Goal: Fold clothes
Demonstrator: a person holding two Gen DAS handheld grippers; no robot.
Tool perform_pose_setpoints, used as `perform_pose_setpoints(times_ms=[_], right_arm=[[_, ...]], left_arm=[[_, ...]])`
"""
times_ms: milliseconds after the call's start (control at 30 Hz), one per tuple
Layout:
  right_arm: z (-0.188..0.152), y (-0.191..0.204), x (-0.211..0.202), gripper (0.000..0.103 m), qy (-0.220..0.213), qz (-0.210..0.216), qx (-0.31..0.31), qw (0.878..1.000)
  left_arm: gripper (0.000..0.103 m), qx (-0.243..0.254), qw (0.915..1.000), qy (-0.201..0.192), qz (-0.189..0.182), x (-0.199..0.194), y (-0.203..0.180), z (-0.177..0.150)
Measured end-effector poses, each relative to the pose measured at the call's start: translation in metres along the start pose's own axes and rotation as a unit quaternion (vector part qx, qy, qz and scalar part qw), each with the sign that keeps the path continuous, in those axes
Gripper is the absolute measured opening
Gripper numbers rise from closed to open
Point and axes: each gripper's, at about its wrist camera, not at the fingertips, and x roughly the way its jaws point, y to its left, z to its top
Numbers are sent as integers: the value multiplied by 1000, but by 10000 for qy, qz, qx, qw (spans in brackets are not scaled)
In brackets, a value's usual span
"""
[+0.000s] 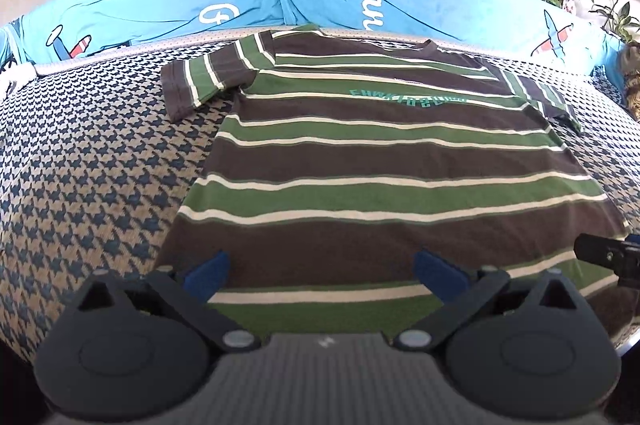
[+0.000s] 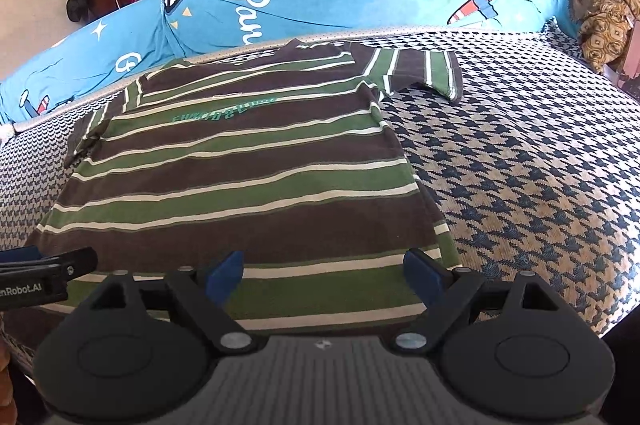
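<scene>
A: Biggest first?
B: Houndstooth cover (image 1: pixel 92 161), blue cushions (image 1: pixel 160 9) along far edge.
A: Then?
B: Striped shirt (image 1: pixel 384 161) spread flat on cover, collar far, hem near, 2 sleeves out.
A: Grippers?
B: Left gripper (image 1: pixel 322 271) over hem's left part, jaws wide apart, empty. Right gripper (image 2: pixel 324 271) over hem's right corner, likewise spread, gripping nothing.

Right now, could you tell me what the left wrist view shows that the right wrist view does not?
Only the left wrist view shows the shirt's left sleeve spread flat on the houndstooth cover. Only the right wrist view shows the right sleeve spread out, and a patterned cushion at the far right. Both show the striped T-shirt lying flat with its hem nearest, the blue bedding behind it, and both the left gripper and right gripper open.
</scene>
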Motion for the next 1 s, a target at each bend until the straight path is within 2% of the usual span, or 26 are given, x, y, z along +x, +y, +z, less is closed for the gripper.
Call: perform_pose_setpoints(times_ms=[100, 233, 467, 600, 733, 1000], right_arm=[[4, -1, 2, 88, 63, 193, 44, 9998], [17, -4, 11, 88, 408, 500, 117, 9978], [53, -12, 23, 88, 335, 417, -189, 9984], [68, -24, 36, 88, 439, 356, -86, 9984], [81, -36, 46, 88, 566, 479, 50, 9972], [119, -71, 62, 88, 398, 405, 342, 9978]], left_arm=[[103, -12, 10000, 32, -28, 2, -2, 2], [103, -27, 9999, 74, -65, 5, -4, 4], [103, -12, 9999, 139, -41, 10, -8, 6], [103, 15, 9999, 139, -9, 11, -10, 6], [103, 48, 9999, 164, 18, 14, -11, 9], [103, -179, 9996, 193, -91, 21, -4, 29]])
